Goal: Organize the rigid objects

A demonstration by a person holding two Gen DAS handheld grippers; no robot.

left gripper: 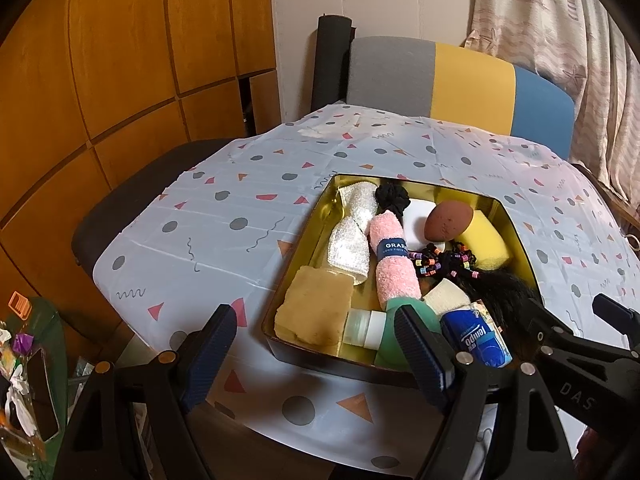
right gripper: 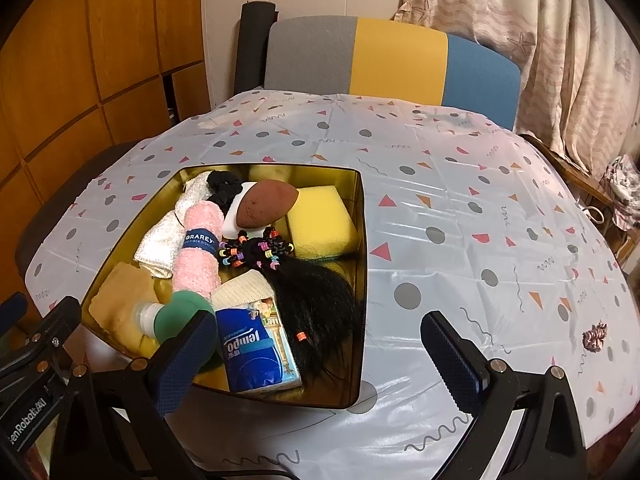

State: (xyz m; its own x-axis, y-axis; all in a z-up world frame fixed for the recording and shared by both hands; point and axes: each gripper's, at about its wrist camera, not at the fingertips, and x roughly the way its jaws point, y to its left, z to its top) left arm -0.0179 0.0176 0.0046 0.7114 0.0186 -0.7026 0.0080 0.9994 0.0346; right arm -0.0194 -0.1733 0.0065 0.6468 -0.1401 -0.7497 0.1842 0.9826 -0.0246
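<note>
One patterned tablecloth [right gripper: 460, 208], chair [right gripper: 392, 56] behind.

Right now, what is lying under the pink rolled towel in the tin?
The pink rolled towel overlaps a white cloth on one side, and its near end meets the green bottle. The floor of the tin directly beneath it is covered.

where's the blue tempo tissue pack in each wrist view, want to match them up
Left wrist: the tissue pack lies at the near right corner of the gold box, just right of the left gripper's right finger.
Right wrist: the tissue pack sits low and centre-left, at the near edge of the box, just right of the right gripper's left finger.
Shared landmark: the pink rolled towel lies just beyond it in both.
</note>
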